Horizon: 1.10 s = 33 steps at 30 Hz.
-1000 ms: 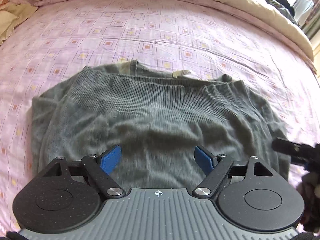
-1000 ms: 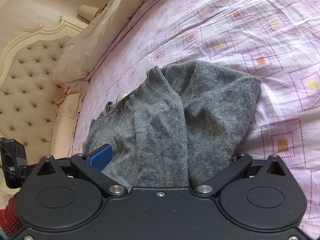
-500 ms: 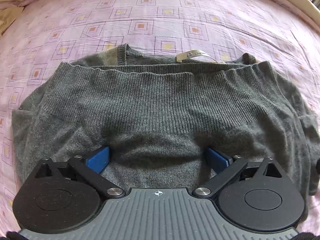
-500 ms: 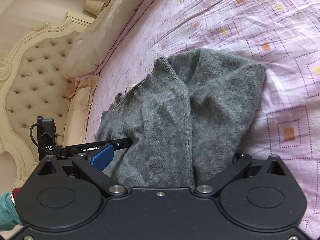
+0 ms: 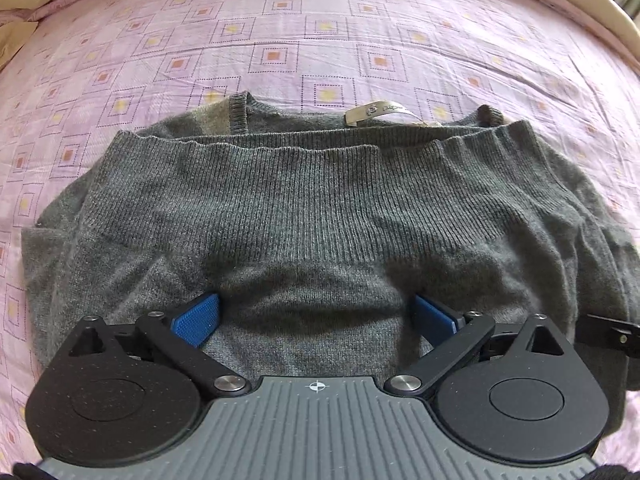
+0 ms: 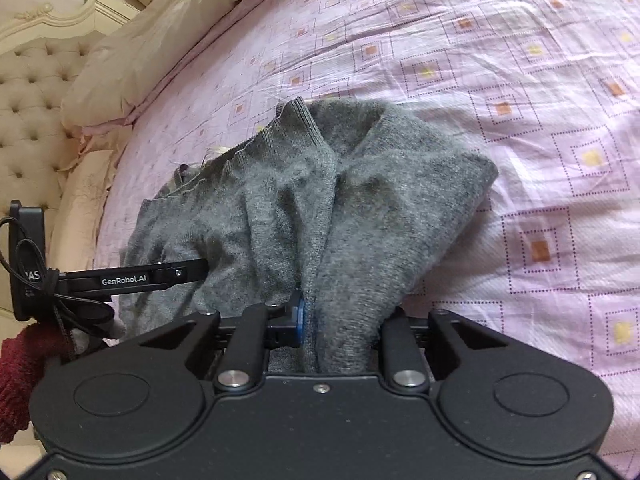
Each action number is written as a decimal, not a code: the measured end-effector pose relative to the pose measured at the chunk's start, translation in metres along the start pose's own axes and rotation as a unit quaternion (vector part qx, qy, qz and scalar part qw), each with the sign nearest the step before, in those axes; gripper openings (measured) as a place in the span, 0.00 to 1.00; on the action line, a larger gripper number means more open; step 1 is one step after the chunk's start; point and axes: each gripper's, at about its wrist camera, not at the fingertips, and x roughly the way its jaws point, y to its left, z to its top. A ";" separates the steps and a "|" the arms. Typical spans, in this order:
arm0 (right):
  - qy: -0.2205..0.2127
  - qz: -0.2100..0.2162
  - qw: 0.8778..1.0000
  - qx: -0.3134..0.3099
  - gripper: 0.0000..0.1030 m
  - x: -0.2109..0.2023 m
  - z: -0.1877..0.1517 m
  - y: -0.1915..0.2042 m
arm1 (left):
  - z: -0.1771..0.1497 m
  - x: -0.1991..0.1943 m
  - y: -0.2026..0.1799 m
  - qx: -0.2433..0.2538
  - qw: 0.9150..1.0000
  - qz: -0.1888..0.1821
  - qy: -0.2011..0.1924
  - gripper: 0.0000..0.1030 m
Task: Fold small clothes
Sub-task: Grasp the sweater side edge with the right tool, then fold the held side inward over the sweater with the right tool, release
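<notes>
A grey knit sweater (image 5: 320, 208) lies folded on the pink patterned bedsheet (image 5: 280, 20), its neck label (image 5: 380, 112) at the far edge. My left gripper (image 5: 316, 316) points steeply down onto the near part of the sweater, jaws wide open, with a low bulge of knit between the blue pads (image 5: 196, 316). In the right wrist view my right gripper (image 6: 340, 320) is closing on a raised fold at the sweater's (image 6: 360, 220) end, and its blue pad (image 6: 298, 312) presses into the knit. The other pad is hidden behind the fabric.
The pink sheet (image 6: 520, 80) stretches bare to the right and far side. A cream duvet roll (image 6: 140, 52) and tufted headboard (image 6: 28, 100) lie at the left. One finger of the left gripper (image 6: 132, 280) shows there, above a dark red sleeve (image 6: 20, 376).
The right jaws have gone from wide open to pinched on a fold of the sweater, which now stands up. The left gripper came down close over the sweater with its jaws spread wider.
</notes>
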 end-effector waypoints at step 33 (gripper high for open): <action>0.056 -0.122 0.971 -0.196 0.25 0.123 -0.011 0.298 | -0.108 -0.106 0.224 -0.051 0.997 -0.045 -0.029 0.86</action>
